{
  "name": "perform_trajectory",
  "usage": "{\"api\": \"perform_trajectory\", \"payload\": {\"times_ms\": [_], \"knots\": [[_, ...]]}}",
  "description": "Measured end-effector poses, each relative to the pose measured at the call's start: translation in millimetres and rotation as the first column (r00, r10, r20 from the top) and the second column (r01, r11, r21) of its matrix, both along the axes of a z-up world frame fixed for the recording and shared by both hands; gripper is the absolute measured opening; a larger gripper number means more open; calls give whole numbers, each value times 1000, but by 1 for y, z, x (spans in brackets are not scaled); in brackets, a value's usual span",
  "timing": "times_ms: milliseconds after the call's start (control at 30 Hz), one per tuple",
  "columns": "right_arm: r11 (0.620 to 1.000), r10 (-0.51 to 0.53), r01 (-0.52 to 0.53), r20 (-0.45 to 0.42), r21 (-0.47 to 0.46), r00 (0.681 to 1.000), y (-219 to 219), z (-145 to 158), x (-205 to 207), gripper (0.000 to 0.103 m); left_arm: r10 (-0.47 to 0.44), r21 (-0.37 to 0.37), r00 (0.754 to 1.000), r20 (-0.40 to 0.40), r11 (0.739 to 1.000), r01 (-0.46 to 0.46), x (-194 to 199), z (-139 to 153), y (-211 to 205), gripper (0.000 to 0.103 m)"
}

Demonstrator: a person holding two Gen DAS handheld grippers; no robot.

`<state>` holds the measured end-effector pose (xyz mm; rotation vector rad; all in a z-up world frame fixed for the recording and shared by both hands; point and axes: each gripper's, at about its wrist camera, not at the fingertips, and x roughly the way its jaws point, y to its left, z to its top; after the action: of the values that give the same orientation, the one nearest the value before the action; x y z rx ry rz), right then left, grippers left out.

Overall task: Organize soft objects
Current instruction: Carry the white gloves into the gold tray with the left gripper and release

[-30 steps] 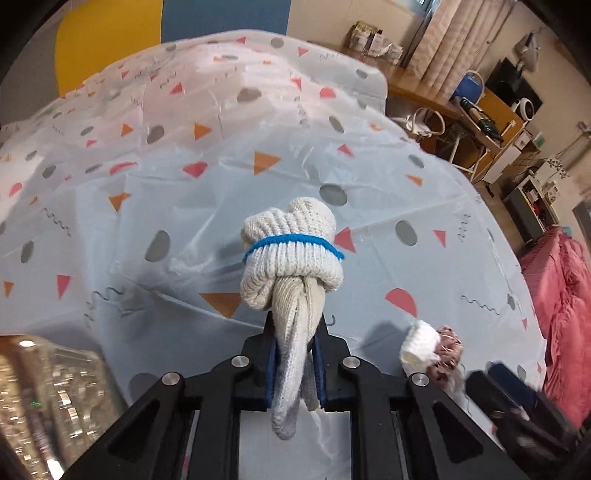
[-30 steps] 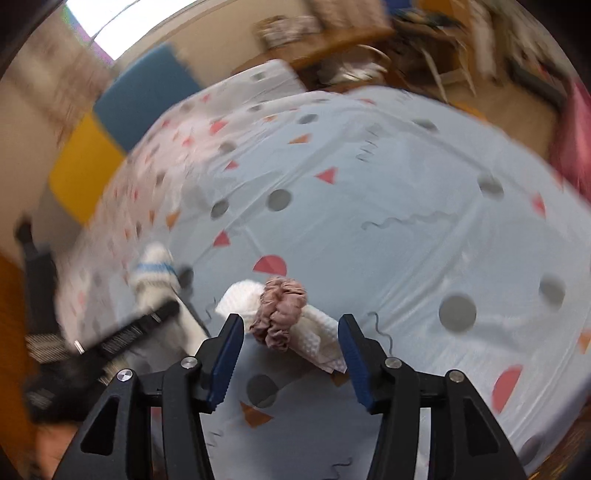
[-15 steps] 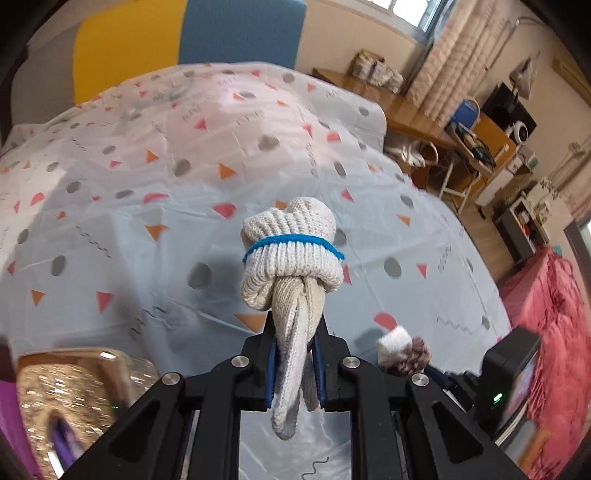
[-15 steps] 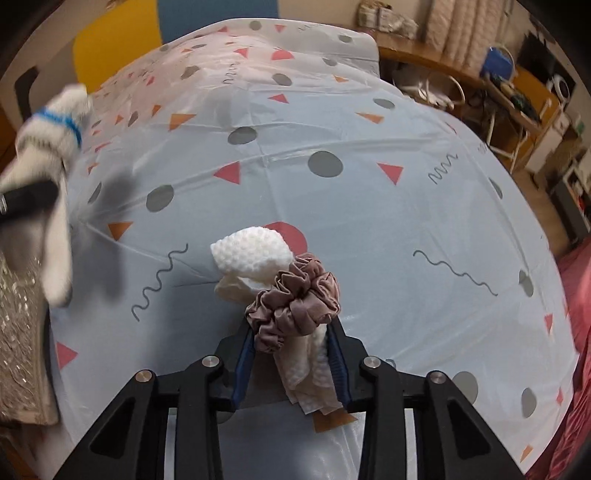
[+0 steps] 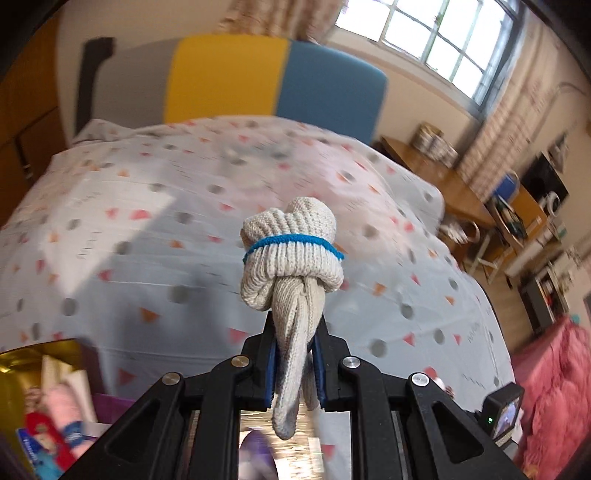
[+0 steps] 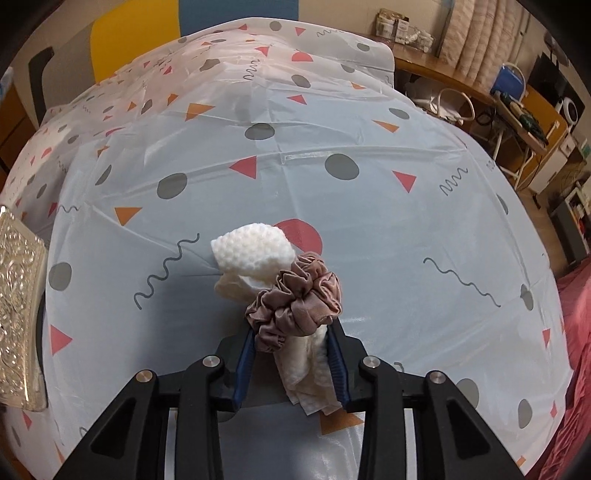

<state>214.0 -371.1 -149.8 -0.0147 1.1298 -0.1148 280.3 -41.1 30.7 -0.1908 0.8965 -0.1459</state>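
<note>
No brand, label or writing can be read in either view; print on the packets in the gold box (image 5: 22,363) at the lower left is blurred. The left gripper (image 5: 295,354) is clamped on one rolled grey knit glove bundle (image 5: 291,254) banded with a blue edge, its loose fingers hanging down between the pads, held up above the patterned tablecloth (image 5: 155,236). The right gripper (image 6: 291,354) is clamped on one white waffle cloth (image 6: 255,251) bound by one mauve scrunchie (image 6: 295,301), raised just over the cloth-covered table. Compared with half a second ago, the left view has tipped upward, now showing the yellow-and-blue panel (image 5: 273,77) and window (image 5: 436,33), and the box's inside; the right view has scarcely changed, though the glove has left it. An embossed silver box edge (image 6: 18,310) sits at its left.
</note>
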Motion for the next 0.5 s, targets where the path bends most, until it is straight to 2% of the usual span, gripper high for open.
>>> {"api": "perform_trajectory", "payload": {"times_ms": [267, 500], "knots": [[998, 46, -46, 0, -42, 999, 10, -2, -3, 35, 154, 18, 987, 49, 988, -155, -36, 11, 117, 16], [996, 65, -65, -2, -61, 998, 11, -3, -1, 35, 305, 27, 952, 37, 952, -306, -104, -16, 232, 16]]}}
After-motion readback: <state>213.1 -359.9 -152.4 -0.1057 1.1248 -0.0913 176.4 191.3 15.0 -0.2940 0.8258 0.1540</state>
